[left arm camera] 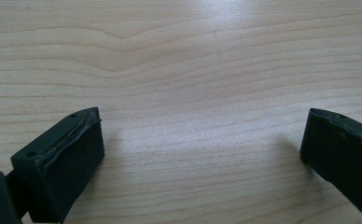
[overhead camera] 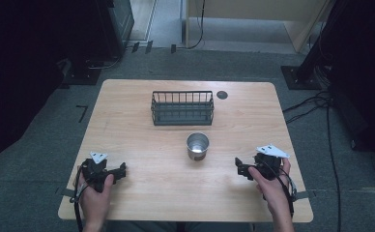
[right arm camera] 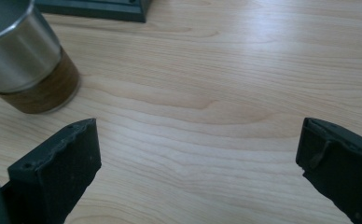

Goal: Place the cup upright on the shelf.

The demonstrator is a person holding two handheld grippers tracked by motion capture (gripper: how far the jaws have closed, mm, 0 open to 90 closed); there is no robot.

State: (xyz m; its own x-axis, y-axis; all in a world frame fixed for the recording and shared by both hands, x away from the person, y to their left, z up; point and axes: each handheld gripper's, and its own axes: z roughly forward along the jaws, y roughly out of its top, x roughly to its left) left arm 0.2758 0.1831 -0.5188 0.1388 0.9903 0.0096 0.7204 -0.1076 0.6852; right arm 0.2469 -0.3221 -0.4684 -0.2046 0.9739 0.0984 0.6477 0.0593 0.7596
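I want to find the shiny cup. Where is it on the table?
In the high view the metal cup stands upright near the middle of the table, just in front of the black wire basket and closer to the right gripper than the left.

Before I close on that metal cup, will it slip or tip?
The metal cup looks smooth and shiny, so it may slip between flat jaws. It stands upright on a broad brown base, so it probably resists tipping. It looks empty, likely light.

Bright overhead light glares on the table (left arm camera: pixel 244 28), room edges dark, nearby gripper jaws softly blurred.
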